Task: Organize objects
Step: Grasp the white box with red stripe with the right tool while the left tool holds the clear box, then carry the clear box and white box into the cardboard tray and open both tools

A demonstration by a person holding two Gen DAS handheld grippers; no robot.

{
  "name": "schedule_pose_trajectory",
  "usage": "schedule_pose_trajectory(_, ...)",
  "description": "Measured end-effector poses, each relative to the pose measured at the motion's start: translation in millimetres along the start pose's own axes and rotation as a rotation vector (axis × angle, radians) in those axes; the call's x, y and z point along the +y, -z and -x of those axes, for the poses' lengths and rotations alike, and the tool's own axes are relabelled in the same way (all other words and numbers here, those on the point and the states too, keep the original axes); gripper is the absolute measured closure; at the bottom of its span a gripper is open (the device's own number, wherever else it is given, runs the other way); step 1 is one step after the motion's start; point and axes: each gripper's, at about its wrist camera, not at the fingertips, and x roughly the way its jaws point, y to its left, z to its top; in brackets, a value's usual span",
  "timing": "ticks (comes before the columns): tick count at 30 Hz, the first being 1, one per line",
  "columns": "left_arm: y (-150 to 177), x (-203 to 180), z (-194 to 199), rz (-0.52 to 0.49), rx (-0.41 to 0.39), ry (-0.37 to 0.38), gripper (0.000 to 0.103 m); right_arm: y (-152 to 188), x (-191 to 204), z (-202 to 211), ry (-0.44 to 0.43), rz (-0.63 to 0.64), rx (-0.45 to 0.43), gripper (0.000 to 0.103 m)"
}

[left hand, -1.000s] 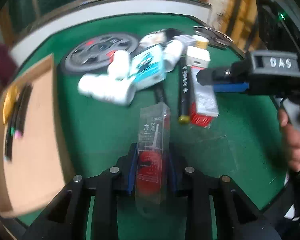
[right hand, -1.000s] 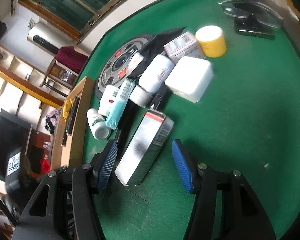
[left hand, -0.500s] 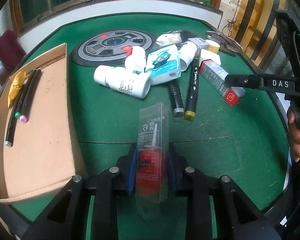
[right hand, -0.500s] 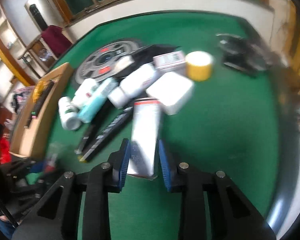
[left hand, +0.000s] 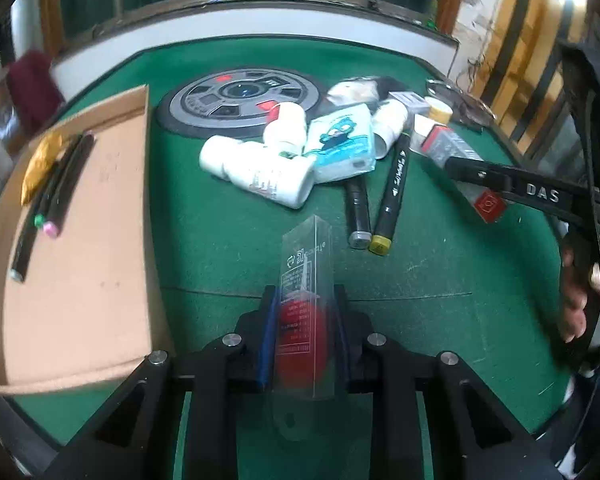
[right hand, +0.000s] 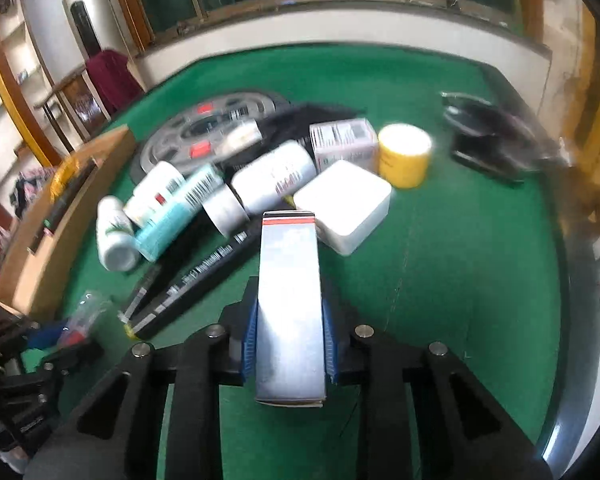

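Observation:
My left gripper (left hand: 304, 332) is shut on a clear plastic package with a red item inside (left hand: 305, 304), held over the green table (left hand: 236, 248) beside the cardboard tray (left hand: 80, 248). My right gripper (right hand: 288, 336) is shut on a long silver box with a red end (right hand: 290, 300); that box also shows in the left wrist view (left hand: 460, 168), lifted off the felt. On the table lies a pile: white bottles (left hand: 260, 168), a teal tissue pack (left hand: 342, 144), two black markers (left hand: 394, 188), a white square box (right hand: 342, 204) and a yellow jar (right hand: 404, 156).
The tray holds pens (left hand: 56, 188) and a gold wrapper (left hand: 40, 164) along its left side. A round grey disc (left hand: 240, 100) lies at the back of the table. A black clip-like object (right hand: 488, 136) sits at the far right edge.
My right gripper closed on the silver box and lifted it off the felt. My left gripper still holds the clear package and has shifted toward the tray side.

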Motion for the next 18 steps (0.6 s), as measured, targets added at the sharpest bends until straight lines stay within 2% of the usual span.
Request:
schedule_pose_trajectory(6,0,7,12,0.057,-0.035,0.027,0.081,-2,-2,5,-0.023,-0.022,-0.016,0.079)
schedule_pose_trajectory(18,-9,21,37,0.109,-0.108,0.043,0.081,-4,15,18,-0.102,0.008,-0.056,0.079)
